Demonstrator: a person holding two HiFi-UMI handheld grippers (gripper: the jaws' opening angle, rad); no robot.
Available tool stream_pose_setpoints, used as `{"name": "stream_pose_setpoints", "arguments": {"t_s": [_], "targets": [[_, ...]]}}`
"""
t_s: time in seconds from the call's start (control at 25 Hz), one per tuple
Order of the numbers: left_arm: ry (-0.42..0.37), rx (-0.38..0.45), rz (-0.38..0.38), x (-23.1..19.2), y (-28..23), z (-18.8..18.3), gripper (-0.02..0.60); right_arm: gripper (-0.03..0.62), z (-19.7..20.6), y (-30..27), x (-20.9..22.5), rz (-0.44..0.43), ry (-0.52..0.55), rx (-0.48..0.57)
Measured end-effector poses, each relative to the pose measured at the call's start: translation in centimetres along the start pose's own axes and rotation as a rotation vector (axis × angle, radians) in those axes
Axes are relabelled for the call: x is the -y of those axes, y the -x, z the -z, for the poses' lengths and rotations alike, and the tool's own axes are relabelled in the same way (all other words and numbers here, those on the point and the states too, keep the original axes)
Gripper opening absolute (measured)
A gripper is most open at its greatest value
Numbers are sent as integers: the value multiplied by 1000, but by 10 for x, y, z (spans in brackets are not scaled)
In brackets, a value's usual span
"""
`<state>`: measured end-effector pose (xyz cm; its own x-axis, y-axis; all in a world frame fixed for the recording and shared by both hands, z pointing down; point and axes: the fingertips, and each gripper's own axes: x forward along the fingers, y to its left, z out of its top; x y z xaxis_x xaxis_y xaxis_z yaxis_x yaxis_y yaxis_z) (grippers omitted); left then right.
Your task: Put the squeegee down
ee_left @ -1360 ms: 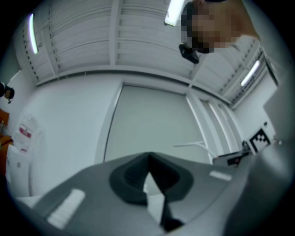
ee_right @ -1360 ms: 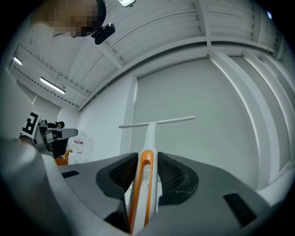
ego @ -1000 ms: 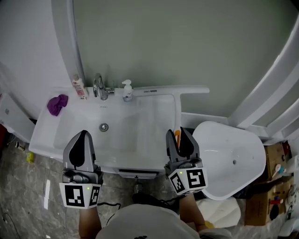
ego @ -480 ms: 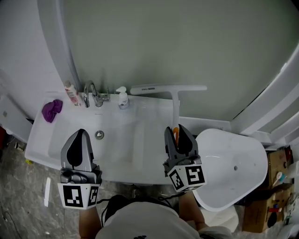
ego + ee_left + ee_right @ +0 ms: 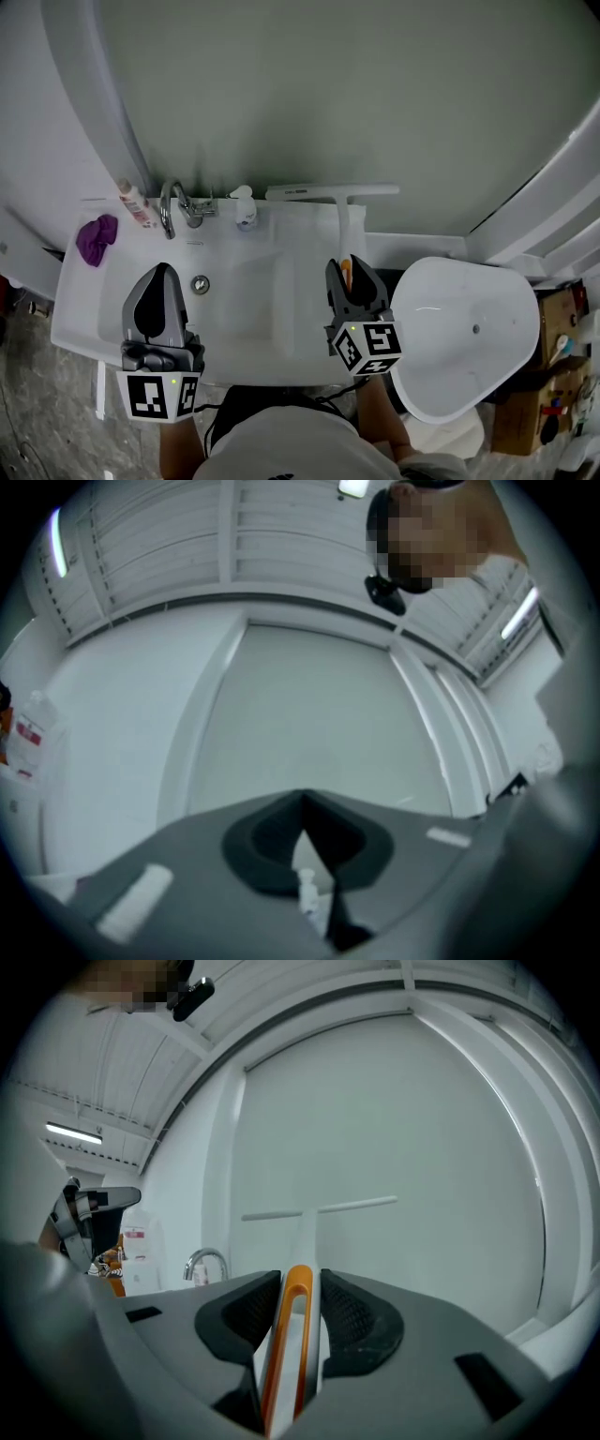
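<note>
Before me the white washbasin carries a tube just left of the tap, a purple cloth further left, and a soap pump to its right.

We are in a bathroom: a white washbasin with a chrome tap, a soap pump bottle and a tube on its ledge, a purple cloth, a squeegee, marbled floor tiles
</note>
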<state>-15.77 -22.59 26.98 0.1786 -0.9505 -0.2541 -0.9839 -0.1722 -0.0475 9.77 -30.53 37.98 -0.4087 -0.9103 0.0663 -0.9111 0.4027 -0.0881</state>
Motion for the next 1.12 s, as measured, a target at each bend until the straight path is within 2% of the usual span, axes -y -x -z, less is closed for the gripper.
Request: {"name": "stream_pose_setpoints", "arguments": {"t_s": [0.6,1.12], "targets": [[47,-72,93,-35,-50,38,8,132,89,-50,16,136,-119,-228],[58,-130,78,-55,-59,63,8,132,166,-76,35,184,-153,-443]]}}
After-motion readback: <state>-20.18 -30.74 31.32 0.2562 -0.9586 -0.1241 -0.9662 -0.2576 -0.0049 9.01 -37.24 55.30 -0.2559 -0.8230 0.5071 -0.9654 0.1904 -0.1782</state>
